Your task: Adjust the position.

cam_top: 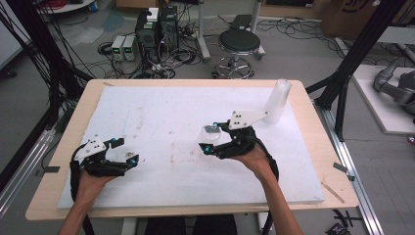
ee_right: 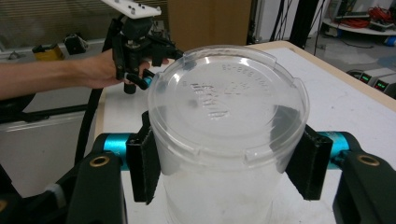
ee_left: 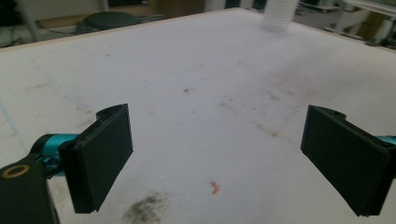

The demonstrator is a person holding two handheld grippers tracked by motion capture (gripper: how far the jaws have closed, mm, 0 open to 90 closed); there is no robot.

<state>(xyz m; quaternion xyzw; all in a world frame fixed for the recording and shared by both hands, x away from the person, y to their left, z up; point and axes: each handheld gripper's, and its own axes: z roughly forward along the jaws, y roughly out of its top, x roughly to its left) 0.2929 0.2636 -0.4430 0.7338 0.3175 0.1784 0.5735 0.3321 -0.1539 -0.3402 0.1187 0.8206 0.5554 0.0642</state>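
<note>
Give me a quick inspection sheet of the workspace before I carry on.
Surface: white foam board on a wooden table, scuffed and stained.
Job's things: clear plastic cup, upside down; tall stack of clear plastic cups near the far right corner.
Clutter: nothing seen on the board.
Grippers: right gripper closed on the clear plastic cup; left gripper open, holding nothing.
Cables: a black cable trails from each gripper; loose wiring on the floor.
Surroundings: black round stool, computer towers, black frame posts.
</note>
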